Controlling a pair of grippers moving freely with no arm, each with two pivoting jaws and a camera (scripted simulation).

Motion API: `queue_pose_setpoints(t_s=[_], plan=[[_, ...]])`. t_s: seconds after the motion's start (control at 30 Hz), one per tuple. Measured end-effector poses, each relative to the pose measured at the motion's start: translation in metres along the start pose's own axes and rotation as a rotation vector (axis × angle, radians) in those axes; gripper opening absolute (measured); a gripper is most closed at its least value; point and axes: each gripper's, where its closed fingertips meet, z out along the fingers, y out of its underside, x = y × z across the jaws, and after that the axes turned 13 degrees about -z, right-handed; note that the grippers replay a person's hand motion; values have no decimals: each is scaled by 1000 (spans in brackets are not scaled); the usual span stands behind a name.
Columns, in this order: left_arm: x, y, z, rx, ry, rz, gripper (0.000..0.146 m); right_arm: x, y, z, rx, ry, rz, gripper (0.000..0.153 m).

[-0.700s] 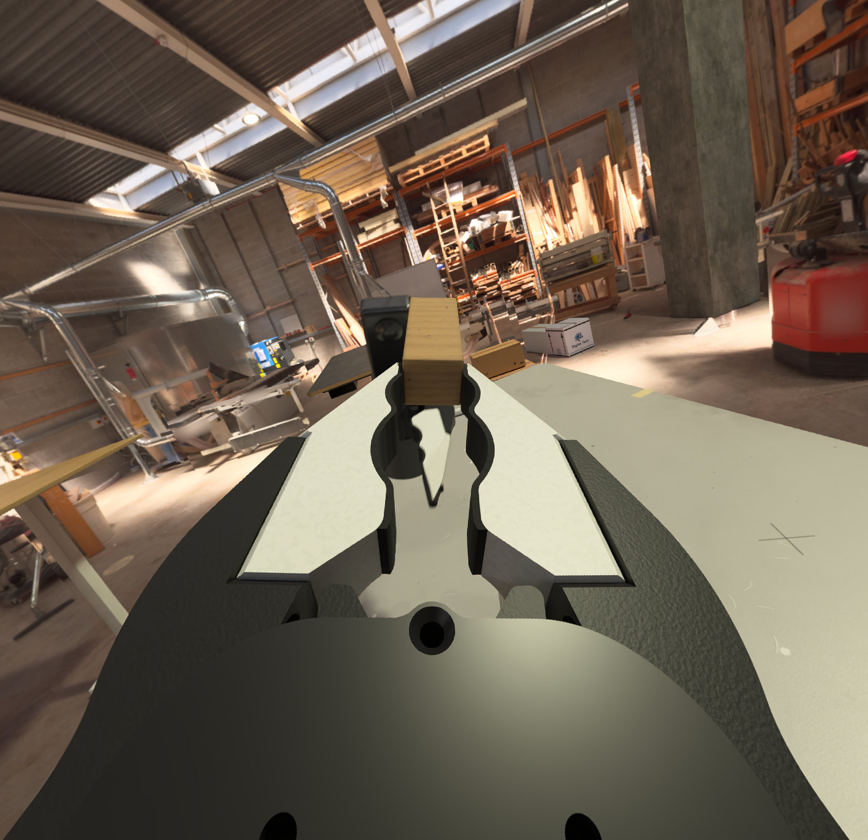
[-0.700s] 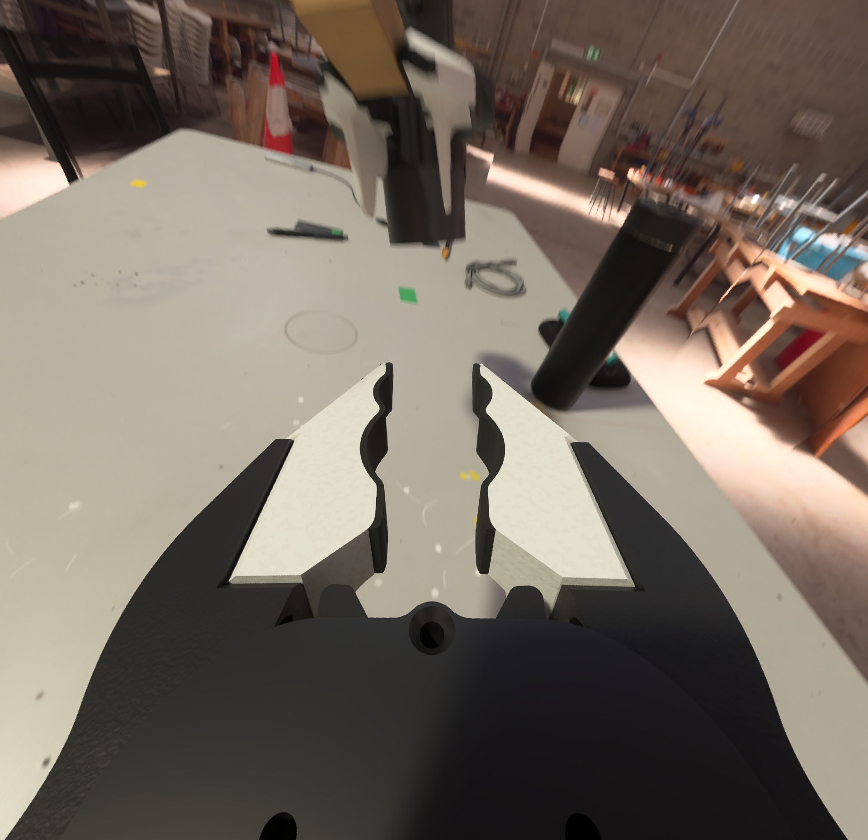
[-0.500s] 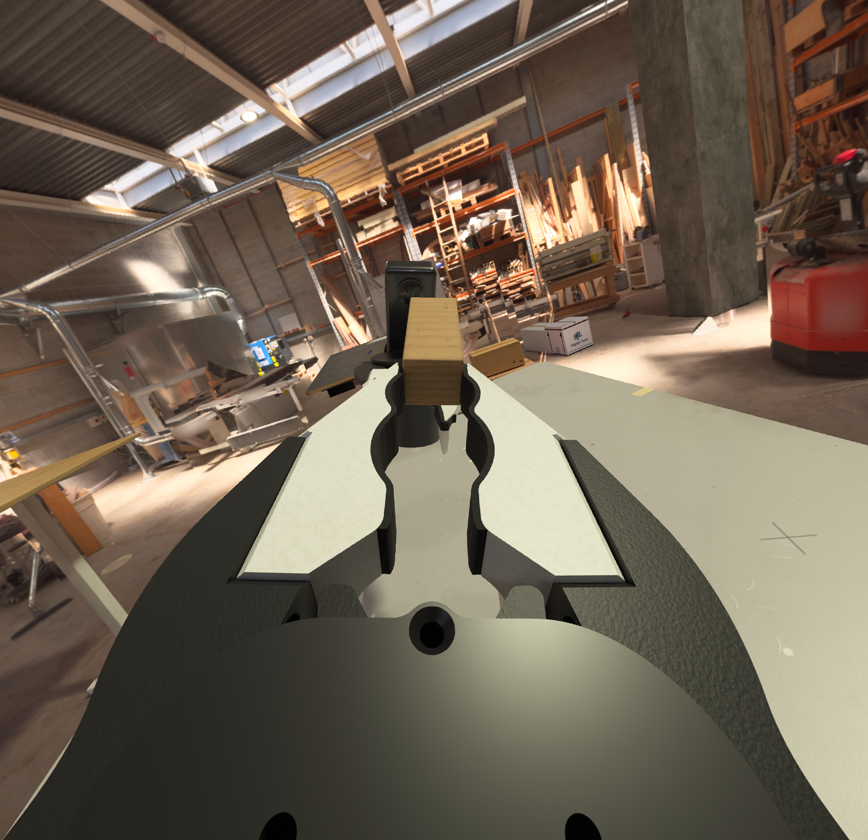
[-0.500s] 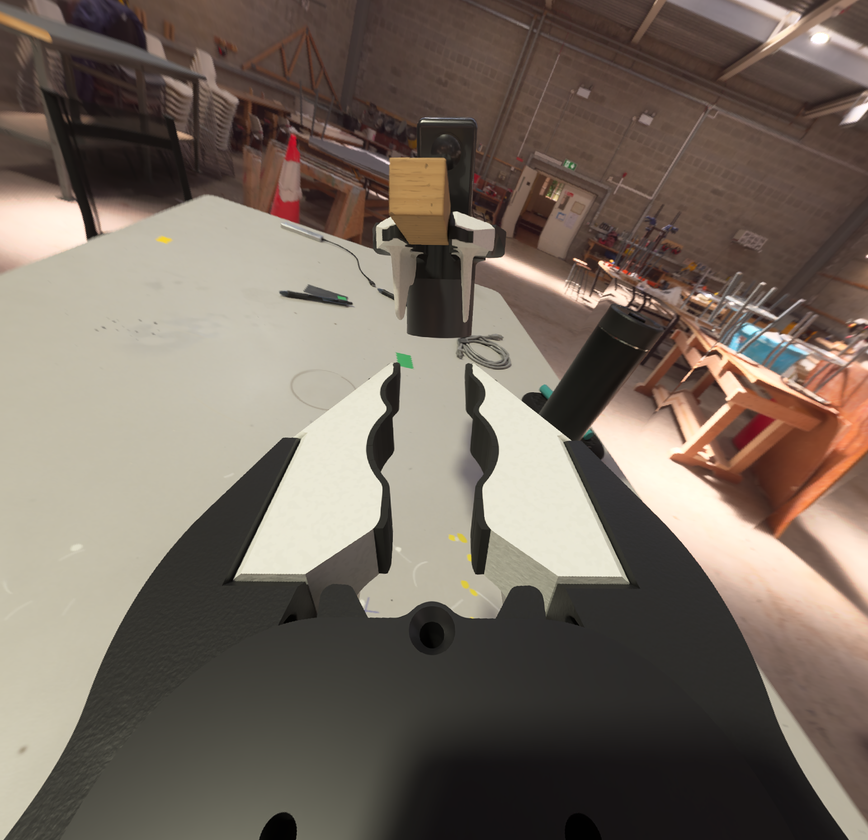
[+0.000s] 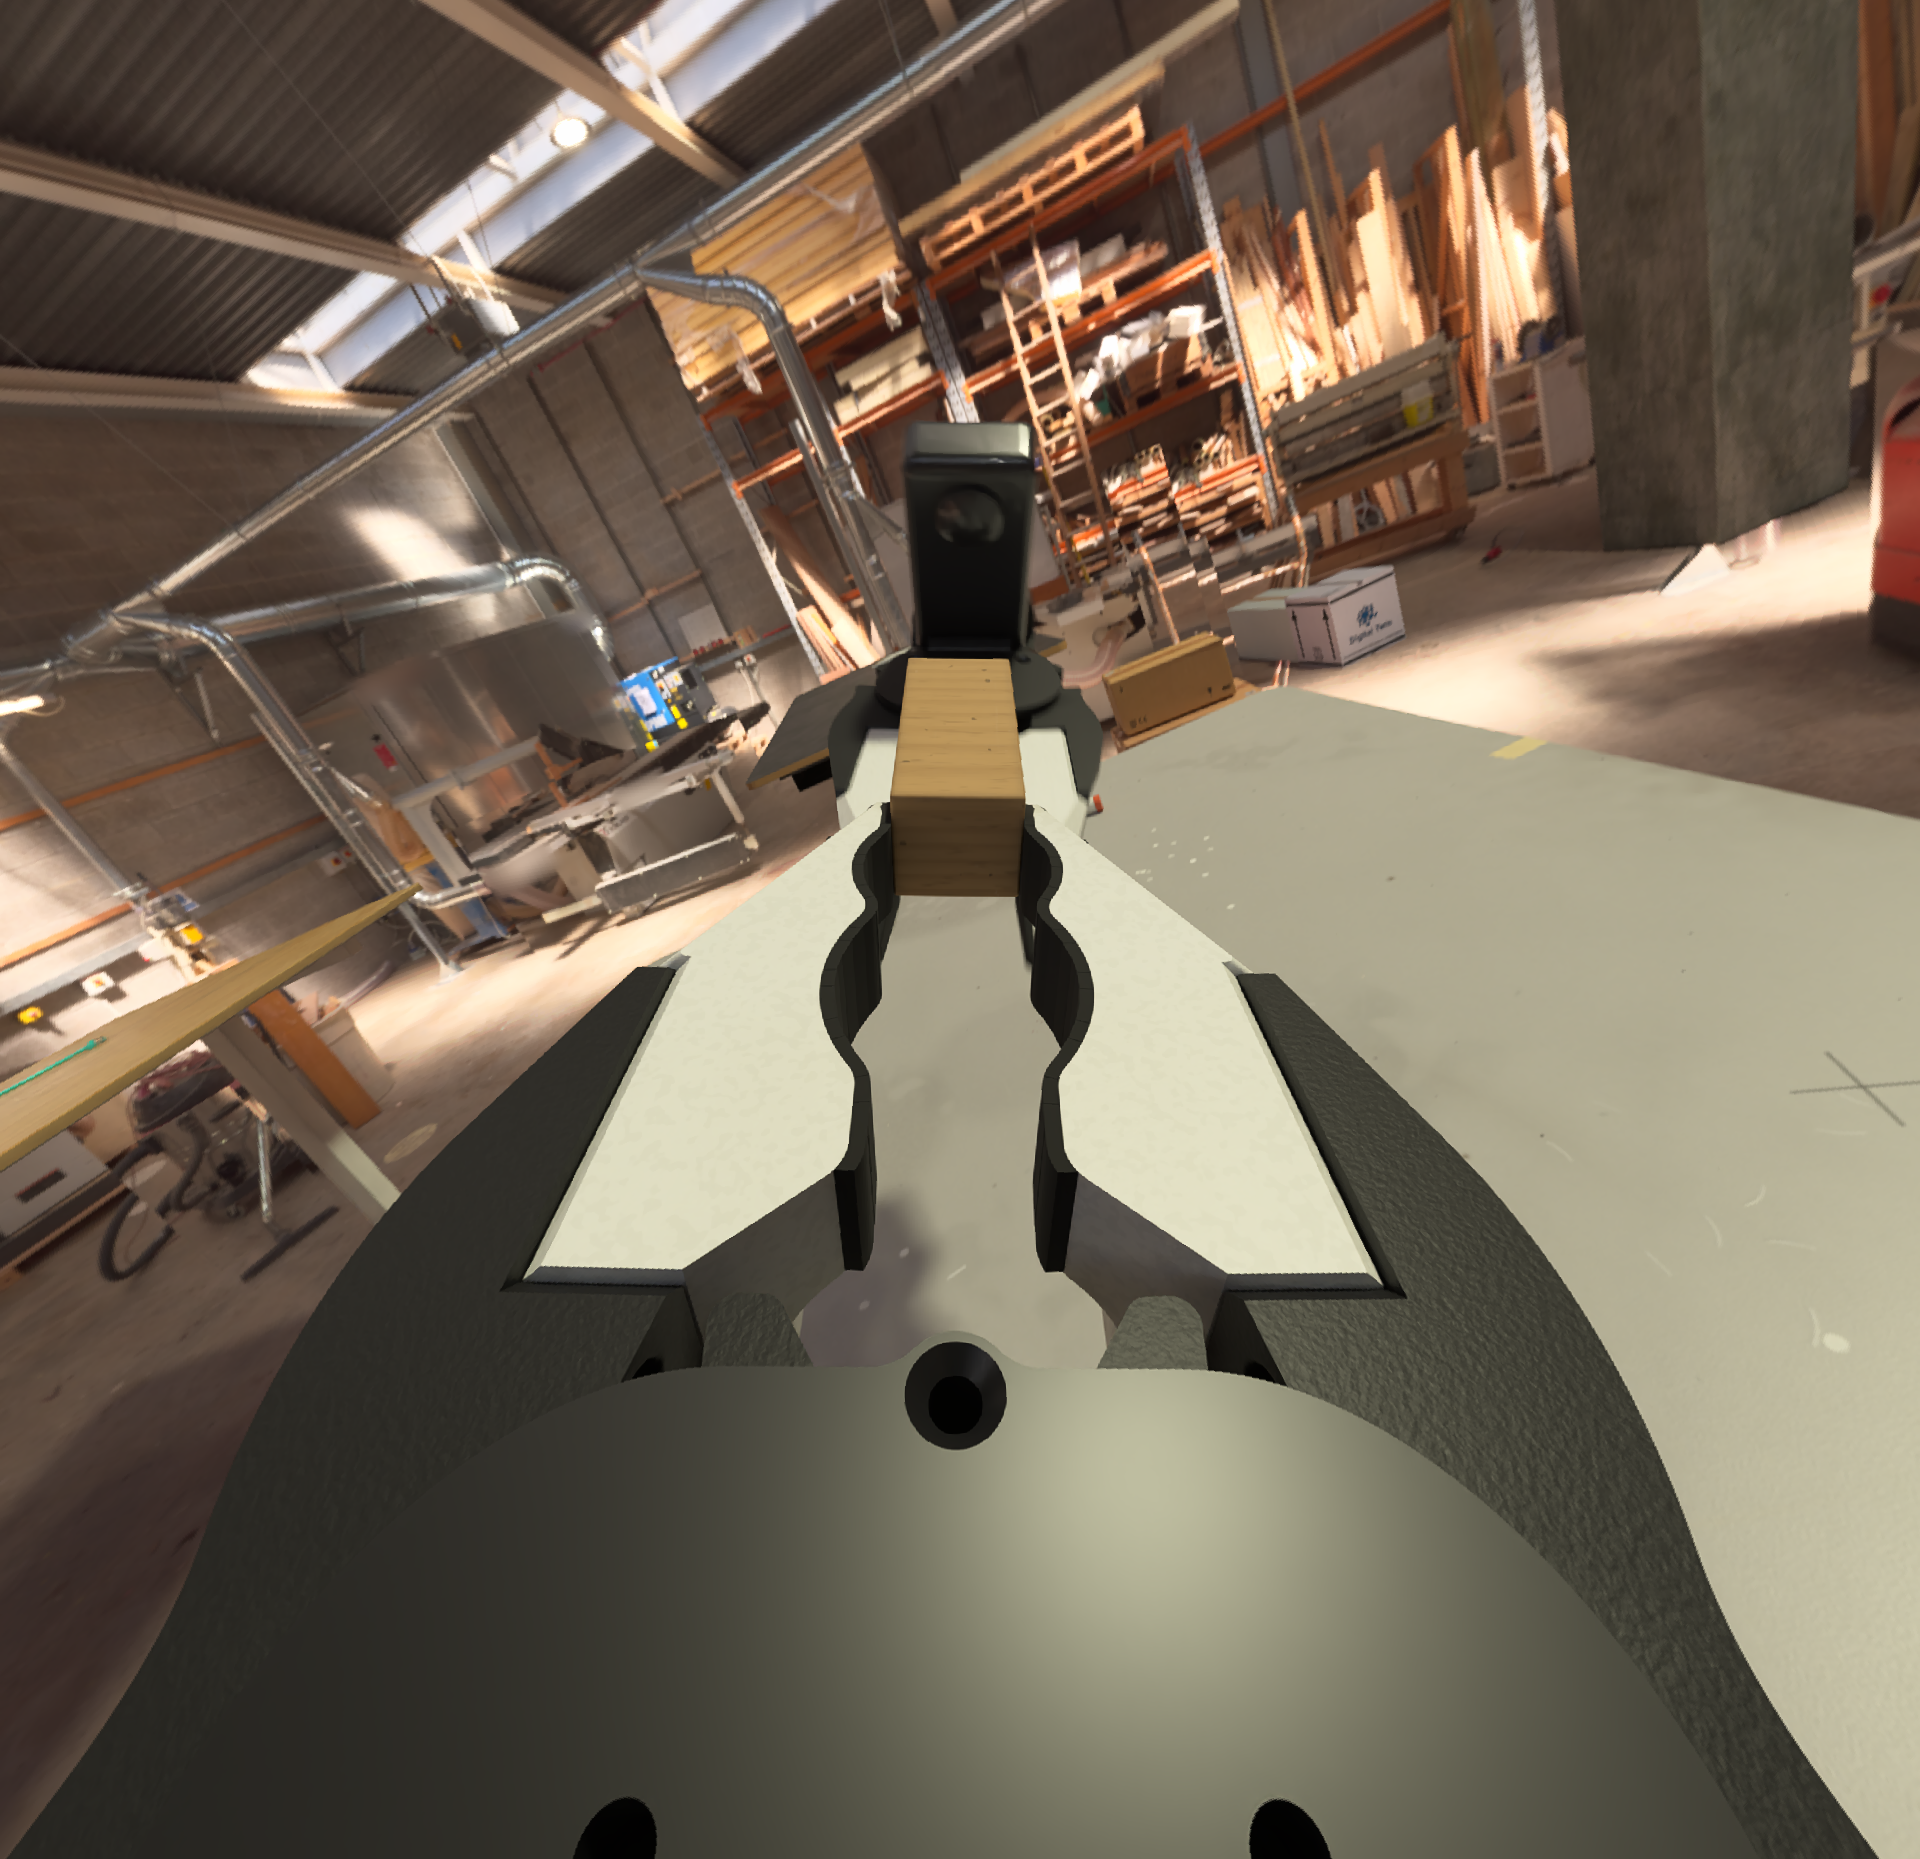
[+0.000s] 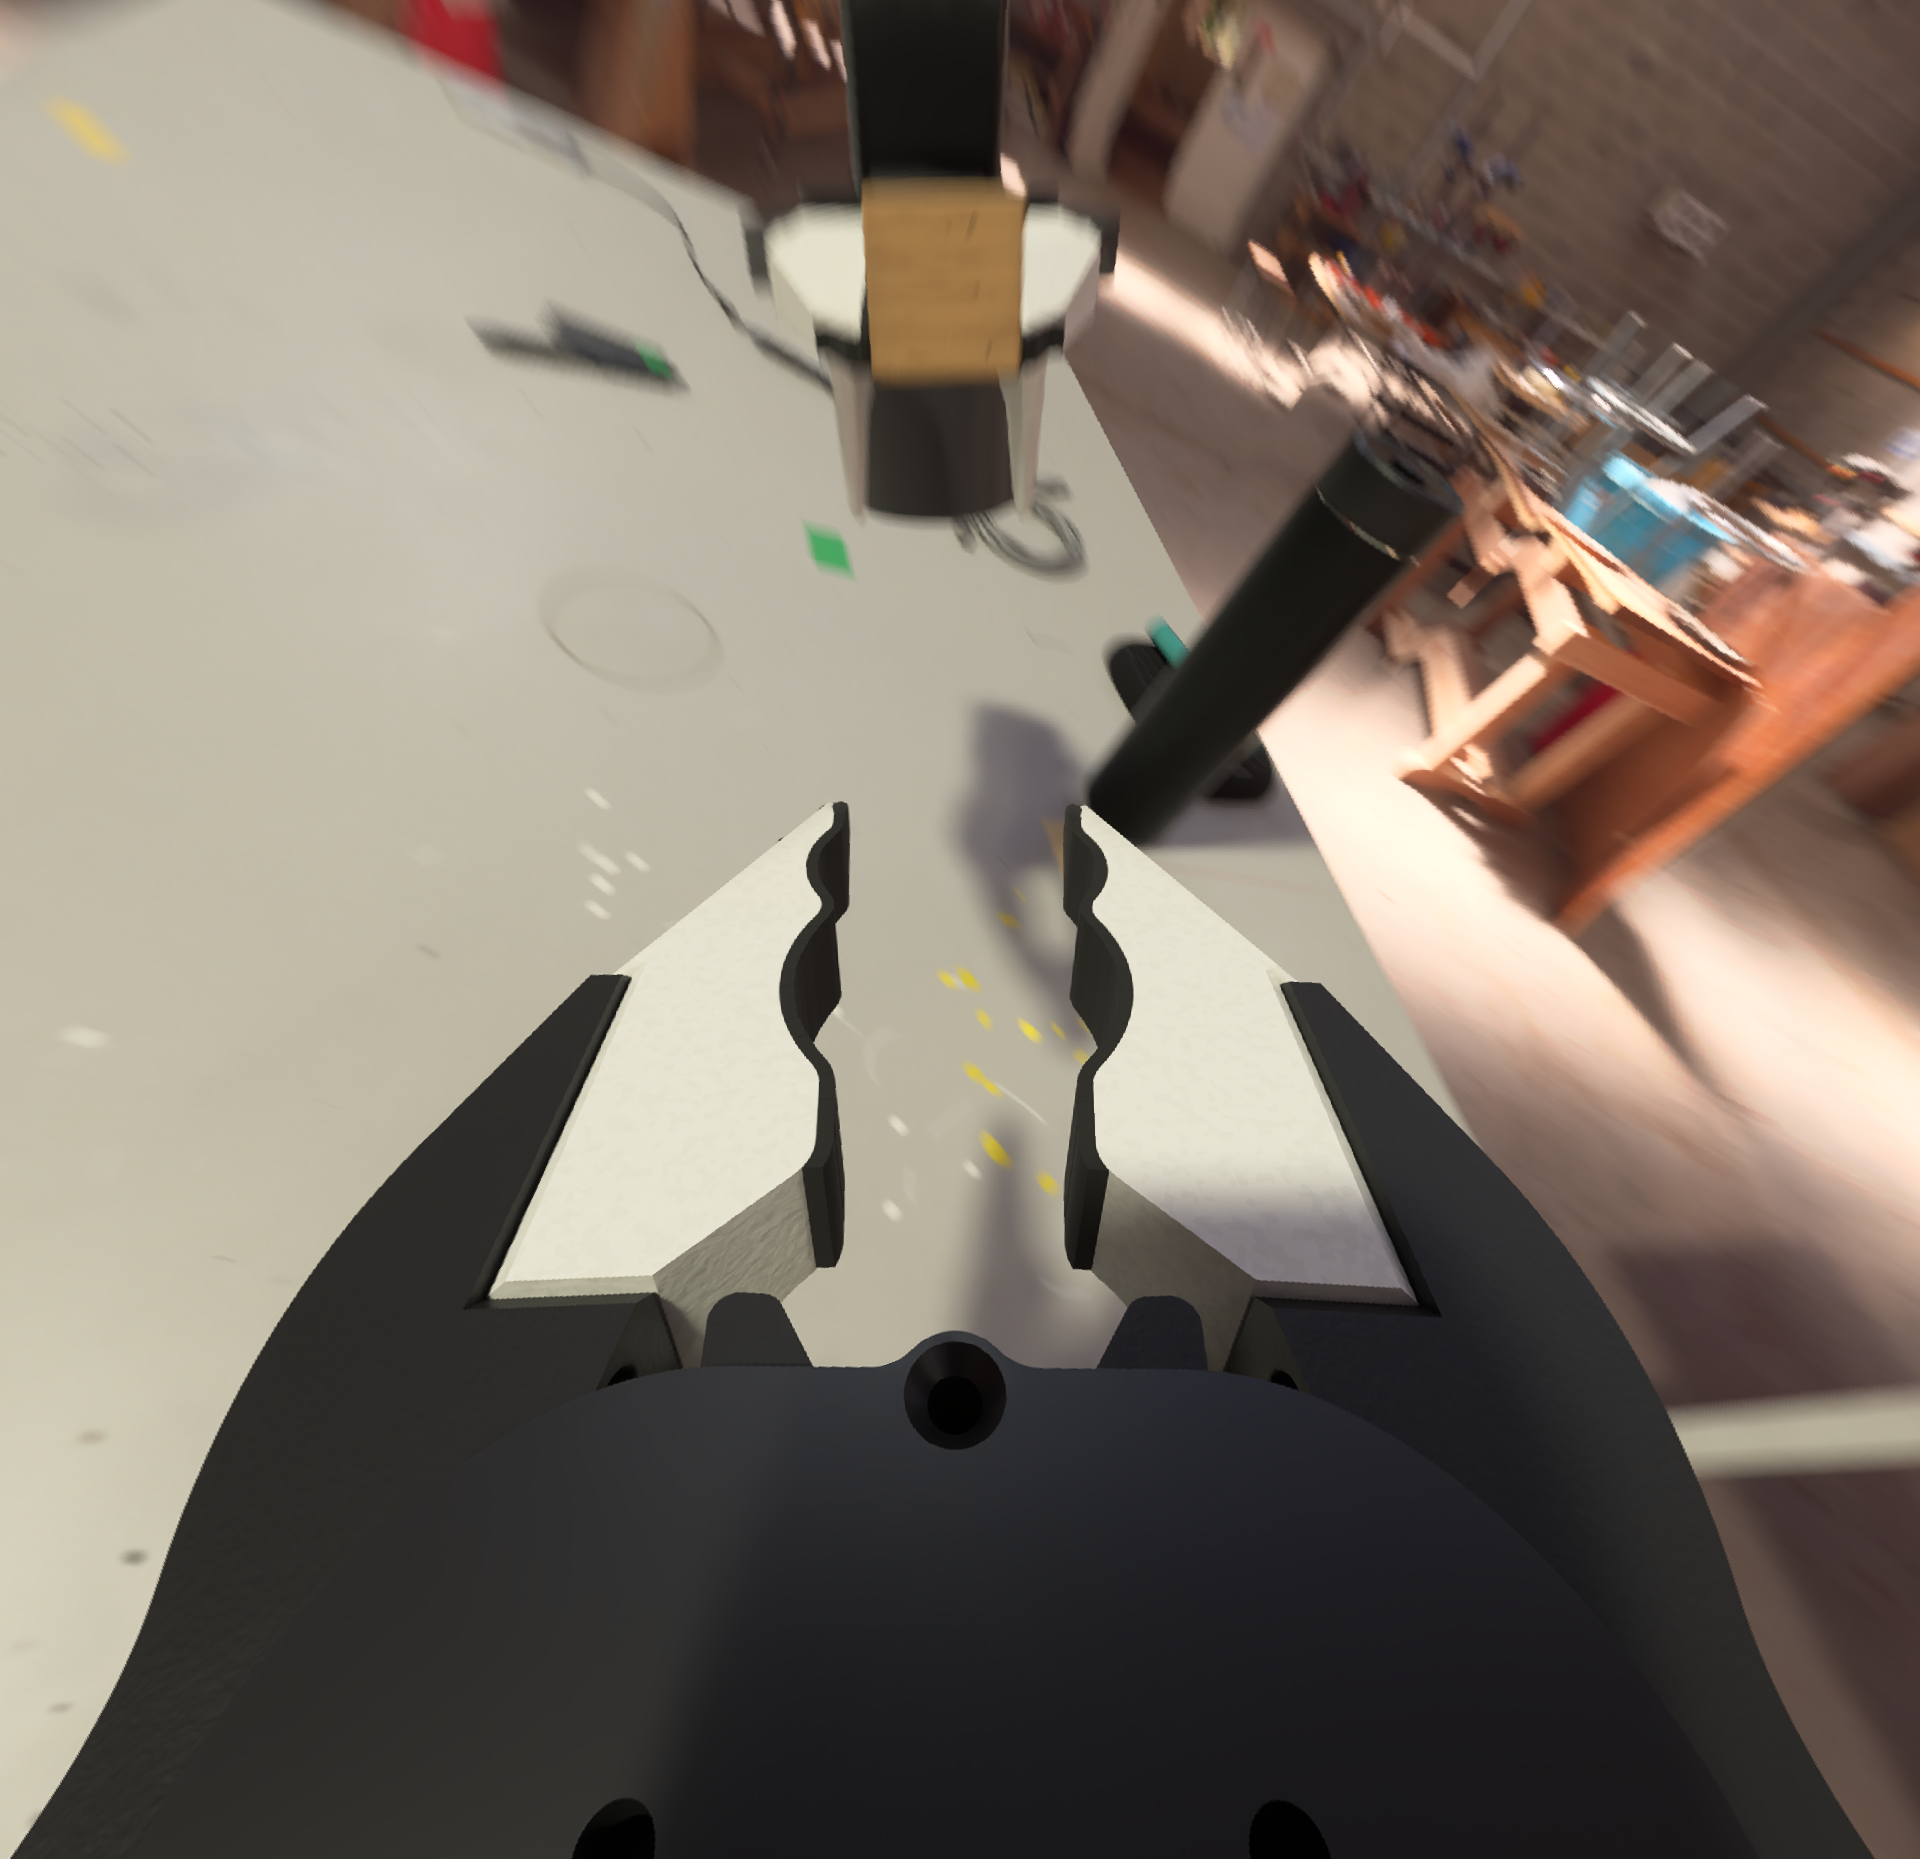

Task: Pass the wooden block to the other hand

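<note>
The wooden block [image 5: 954,822] is a light oblong bar, clamped at its near end between the tips of my left gripper [image 5: 954,879], which is shut on it and holds it above the table. My right gripper [image 6: 958,822] is open and empty. It points at the block [image 6: 940,292], which is straight ahead of its tips and a short way off, not touching. The left gripper's white fingers [image 6: 1055,282] flank the block there. The right gripper's black body [image 5: 966,562] stands just beyond the block's far end in the left wrist view.
The grey table [image 6: 260,666] lies below both grippers. On it are a black cylinder [image 6: 1278,656] near the right edge, a green square mark [image 6: 829,549], a coiled cable [image 6: 1023,542] and a dark pen [image 6: 582,344]. Workshop shelves and benches lie beyond.
My right gripper has swung up from facing the table, lined up with the block, come closer and opened its jaws wider. My left gripper has kept hold of the block with little movement.
</note>
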Motion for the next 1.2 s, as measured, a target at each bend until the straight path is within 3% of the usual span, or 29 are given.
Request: queue_pose_setpoints(t_s=[0.07, 0.17, 0.23, 0.37, 0.6, 0.77, 1.07, 1.2], plan=[[2, -5, -1, 30, 13, -12, 23, 0, 9, 12, -110, 44, -77, 44], [0, -10, -4, 47, -8, 3, 23, 3, 5, 17, -119, 86, -156, 18], [-3, -7, -9, 0, -21, 15, 23, 6, -5, 5, -81, 88, -128, 20], [-14, 24, -10, -243, -115, 101, 23, 12, -10, -18, -64, 108, -119, 20], [-22, 54, -1, -429, -201, 238, 23, 16, -14, -26, -52, 142, -143, 22], [-21, 53, -1, -344, -154, 191, 23, 12, -10, -25, -138, 152, -219, 22], [-16, 53, 3, -308, -127, 218, 23, 0, -5, -21, -259, 102, -281, 41], [-7, 53, 11, -308, -91, 242, 23, 2, -9, -15, -282, 138, -310, 60]])
